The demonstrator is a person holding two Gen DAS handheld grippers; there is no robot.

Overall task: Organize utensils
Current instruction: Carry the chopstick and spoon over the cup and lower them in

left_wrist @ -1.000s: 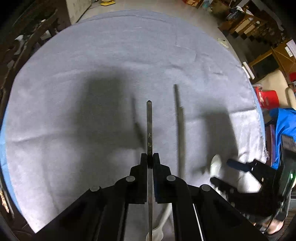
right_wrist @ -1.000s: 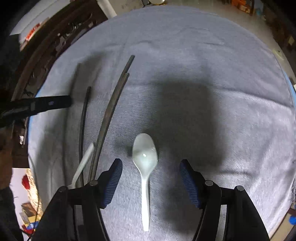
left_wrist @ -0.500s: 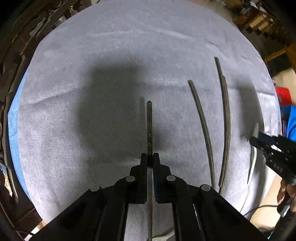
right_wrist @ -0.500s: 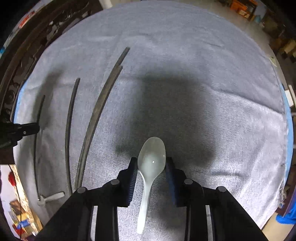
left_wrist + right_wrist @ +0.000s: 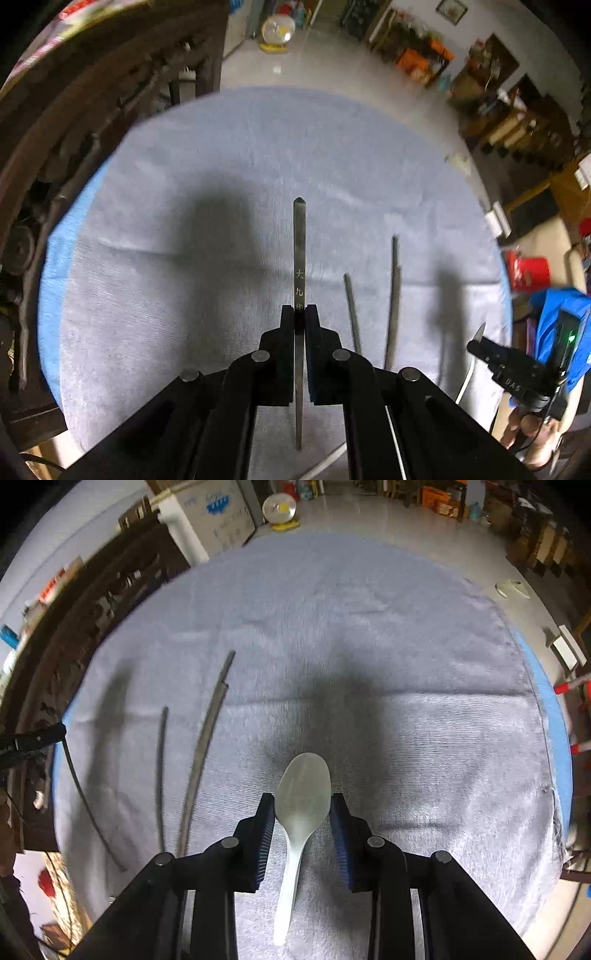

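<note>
My left gripper [image 5: 300, 314] is shut on a dark chopstick [image 5: 299, 254] with gold characters, held lifted above the grey cloth [image 5: 221, 184]. Two or three more dark chopsticks [image 5: 393, 295] lie on the cloth to its right; they also show in the right wrist view [image 5: 203, 746]. My right gripper [image 5: 302, 805] is shut on a white plastic spoon [image 5: 303, 786], gripping the bowl by its sides, handle pointing back toward me. The right gripper [image 5: 484, 349] shows at the right edge of the left wrist view with the spoon tip poking out.
The round table is covered by the grey cloth [image 5: 369, 646] over a blue edge [image 5: 554, 720]. Dark wooden chairs [image 5: 74, 129] stand at the left. Cluttered shelves and boxes [image 5: 498, 92] are beyond the table. The left gripper [image 5: 33, 740] appears at the left edge of the right wrist view.
Both grippers have risen and tilted up from the cloth, carrying the chopstick and the spoon. A second ago the right gripper was open around the spoon; it closed on it.
</note>
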